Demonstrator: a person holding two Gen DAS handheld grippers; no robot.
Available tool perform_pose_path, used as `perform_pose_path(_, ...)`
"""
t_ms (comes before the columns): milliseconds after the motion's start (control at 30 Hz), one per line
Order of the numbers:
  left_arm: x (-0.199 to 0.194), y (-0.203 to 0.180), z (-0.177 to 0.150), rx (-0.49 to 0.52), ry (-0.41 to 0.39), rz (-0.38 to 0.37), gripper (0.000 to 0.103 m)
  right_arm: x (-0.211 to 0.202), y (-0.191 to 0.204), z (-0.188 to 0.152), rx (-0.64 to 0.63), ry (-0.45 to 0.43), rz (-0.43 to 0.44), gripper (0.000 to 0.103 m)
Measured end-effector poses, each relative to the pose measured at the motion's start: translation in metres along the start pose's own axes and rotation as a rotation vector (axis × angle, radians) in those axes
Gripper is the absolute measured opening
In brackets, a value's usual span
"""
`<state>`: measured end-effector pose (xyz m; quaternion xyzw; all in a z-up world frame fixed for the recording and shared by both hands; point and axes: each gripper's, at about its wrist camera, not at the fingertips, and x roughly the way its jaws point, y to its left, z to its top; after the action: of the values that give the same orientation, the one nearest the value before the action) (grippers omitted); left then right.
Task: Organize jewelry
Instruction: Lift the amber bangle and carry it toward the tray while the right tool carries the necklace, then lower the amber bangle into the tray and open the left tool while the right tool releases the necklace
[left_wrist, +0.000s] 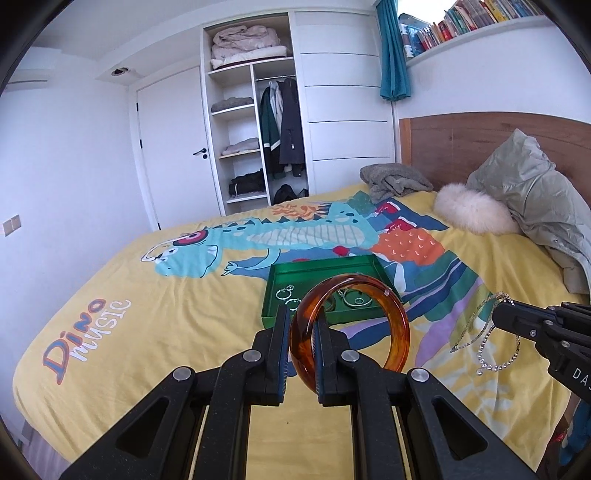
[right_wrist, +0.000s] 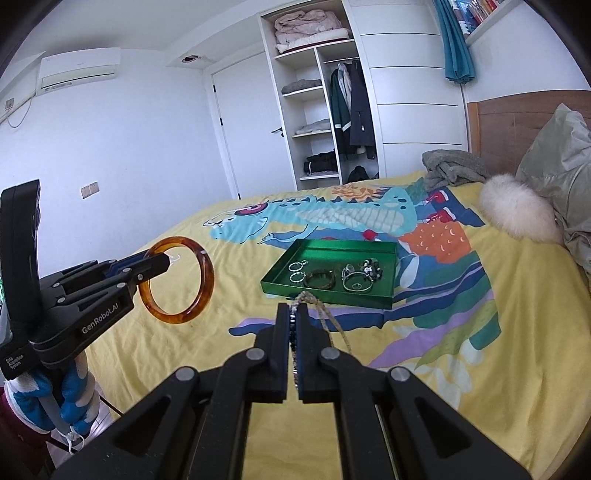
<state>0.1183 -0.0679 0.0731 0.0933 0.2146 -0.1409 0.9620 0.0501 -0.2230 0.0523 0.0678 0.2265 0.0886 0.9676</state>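
Note:
A green tray lies on the bed with hoop earrings, a dark bangle, a silver bangle and beads in it. My left gripper is shut on an amber bangle, held above the bedspread, short of the tray. My right gripper is shut on a rhinestone necklace, which hangs from its tips above the bed, just in front of the tray.
The yellow dinosaur bedspread covers the bed. A grey blanket, a white fur cushion and a pale green jacket lie near the wooden headboard. An open wardrobe stands behind.

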Motion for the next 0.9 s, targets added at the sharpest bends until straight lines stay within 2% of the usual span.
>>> perform_pose_path(533,-0.005,0.004,0.013,-0.020,-0.052,0.035,0.011,-0.004,0.001,0.017,-0.015,-0.046,0.011,0.002)
perform_pose_path(900,0.029,0.034,0.054,-0.068,-0.042,0.031,0.011,0.018,-0.005,0.061,-0.049,-0.067,0.006,0.002)
